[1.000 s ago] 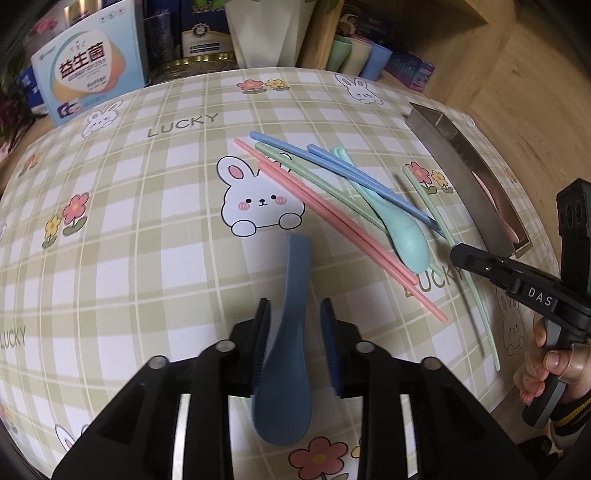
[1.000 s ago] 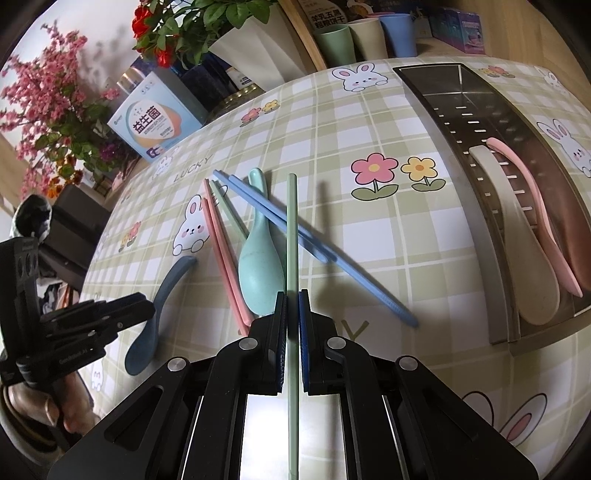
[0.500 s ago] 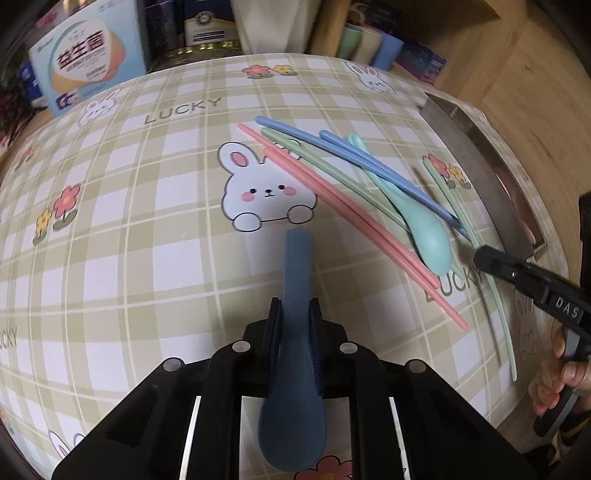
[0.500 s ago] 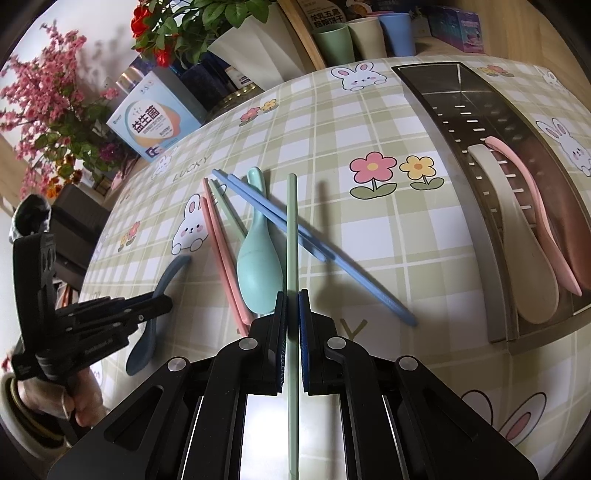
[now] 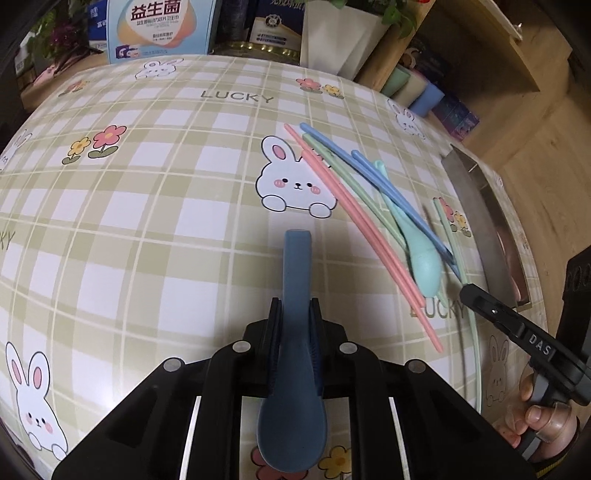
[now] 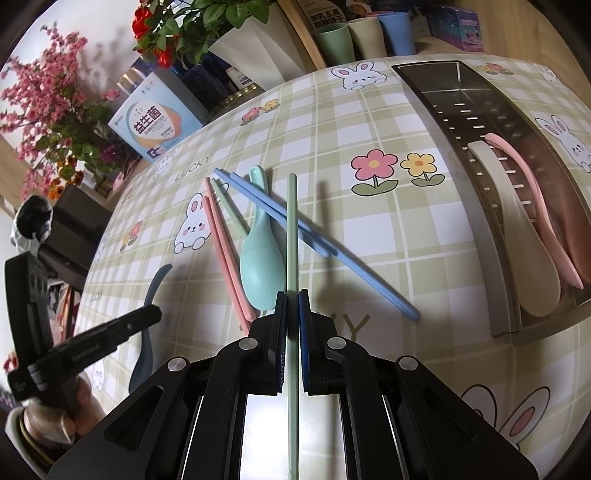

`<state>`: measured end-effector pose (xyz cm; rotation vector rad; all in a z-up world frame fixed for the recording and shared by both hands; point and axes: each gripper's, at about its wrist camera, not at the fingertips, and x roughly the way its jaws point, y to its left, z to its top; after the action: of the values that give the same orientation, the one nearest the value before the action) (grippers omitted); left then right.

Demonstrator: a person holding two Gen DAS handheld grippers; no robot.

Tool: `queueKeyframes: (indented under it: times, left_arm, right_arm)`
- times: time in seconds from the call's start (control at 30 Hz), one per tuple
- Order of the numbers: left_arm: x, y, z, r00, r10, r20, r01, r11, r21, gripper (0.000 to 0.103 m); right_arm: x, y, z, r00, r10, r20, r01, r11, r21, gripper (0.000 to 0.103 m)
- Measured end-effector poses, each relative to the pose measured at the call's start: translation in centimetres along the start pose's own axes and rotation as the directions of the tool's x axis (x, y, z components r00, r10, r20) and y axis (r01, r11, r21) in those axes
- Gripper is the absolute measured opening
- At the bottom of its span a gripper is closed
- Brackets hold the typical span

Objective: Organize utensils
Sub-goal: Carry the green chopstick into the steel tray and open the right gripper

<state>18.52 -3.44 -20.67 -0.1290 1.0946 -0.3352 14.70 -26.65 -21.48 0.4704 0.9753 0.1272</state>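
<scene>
My left gripper (image 5: 295,314) is shut on a dark blue spoon (image 5: 295,369); its handle points away over the tablecloth and its bowl lies back between the gripper arms. The right gripper (image 6: 292,306) is shut on a pale green chopstick (image 6: 291,229) that runs straight ahead over the pile. On the cloth lie a mint spoon (image 6: 260,258), two pink chopsticks (image 6: 225,251), two blue chopsticks (image 6: 314,243) and another green chopstick (image 6: 231,206). A steel tray (image 6: 491,236) at the right holds a beige spoon (image 6: 517,236) and a pink spoon (image 6: 535,206).
A checked tablecloth with rabbits and flowers (image 5: 147,221) covers the table. Along the far edge stand a blue box (image 5: 162,29), a white plant pot (image 6: 255,40), artificial flowers (image 6: 48,122) and pastel cups (image 6: 362,33). A hand (image 5: 543,417) holds the right gripper's handle.
The left gripper's jaws have shut on the dark blue spoon's handle, and the left view has rolled and shifted. The right gripper and its green chopstick have stayed still.
</scene>
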Motion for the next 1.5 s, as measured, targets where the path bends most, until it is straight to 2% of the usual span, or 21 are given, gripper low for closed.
queueKeyframes:
  times: [0.3, 0.5, 0.6, 0.73, 0.83, 1.0, 1.27, 1.5]
  left_arm:
    - [-0.8, -0.1, -0.5, 0.999, -0.003, 0.053, 0.005, 0.999, -0.035, 0.014]
    - [-1.2, -0.9, -0.1, 0.998, -0.022, 0.065, 0.023, 1.0, -0.019, 0.014]
    - [-1.3, -1.3, 0.5, 0.997, -0.031, 0.07, 0.032, 0.999, -0.018, 0.014]
    - [-1.2, -1.8, 1.4, 0.997, -0.039, 0.072, 0.041, 0.999, -0.03, 0.014]
    - [-0.9, -2.4, 2.0, 0.997, -0.036, 0.072, 0.038, 0.999, -0.024, 0.014]
    - [0.0, -3.1, 2.6, 0.998, -0.037, 0.053, 0.039, 0.999, -0.022, 0.014]
    - [1.0, -3.3, 3.1, 0.999, -0.02, 0.036, 0.021, 0.999, -0.024, 0.014]
    - [1.4, -3.3, 3.0, 1.0, -0.018, 0.023, 0.018, 1.0, -0.024, 0.014]
  right_arm:
    - [-0.4, -0.4, 0.3, 1.0, 0.027, 0.013, -0.027, 1.0, 0.015, 0.006]
    - [-2.8, -2.1, 2.1, 0.996, 0.047, 0.076, -0.05, 0.998, 0.044, 0.006]
    - [-4.3, -3.8, 3.9, 0.994, 0.029, 0.11, -0.034, 0.998, 0.046, 0.006]
    - [-5.3, -7.0, 6.8, 0.99, -0.045, 0.13, 0.039, 0.998, 0.048, 0.006]
    - [-5.3, -9.1, 8.7, 0.992, -0.055, 0.113, 0.046, 0.996, 0.081, 0.006]
    - [-3.6, -10.9, 11.0, 0.995, -0.083, 0.054, 0.08, 0.995, 0.066, 0.006]
    - [-0.8, -12.1, 12.4, 0.999, -0.047, 0.0, 0.046, 0.993, 0.107, 0.006]
    - [0.0, -12.2, 12.4, 1.0, -0.03, -0.01, 0.031, 0.988, 0.153, 0.006]
